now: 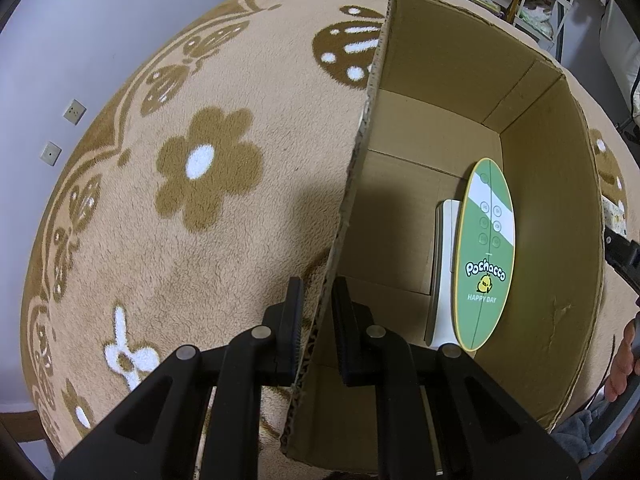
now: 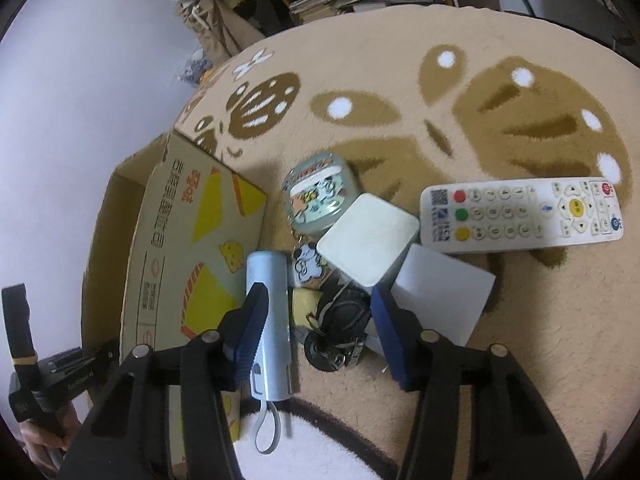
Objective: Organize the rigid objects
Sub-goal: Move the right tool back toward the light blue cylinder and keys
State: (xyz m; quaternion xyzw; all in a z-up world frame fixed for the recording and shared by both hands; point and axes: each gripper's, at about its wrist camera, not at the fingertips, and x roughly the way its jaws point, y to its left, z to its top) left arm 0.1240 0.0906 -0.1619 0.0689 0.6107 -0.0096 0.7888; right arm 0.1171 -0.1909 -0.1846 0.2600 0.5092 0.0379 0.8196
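Hand-held gripper (image 2: 316, 328) astride key fob (image 2: 344, 314)

Both handheld grippers are built from matte black angular plastic links joined by round silver pins. The left gripper (image 1: 317, 332) is fitted with black ribbed finger pads, while the right gripper (image 2: 320, 332) is fitted with dark blue ribbed pads (image 2: 390, 338).

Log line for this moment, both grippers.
left gripper: shut on box wall | right gripper: open over black keys | not gripped
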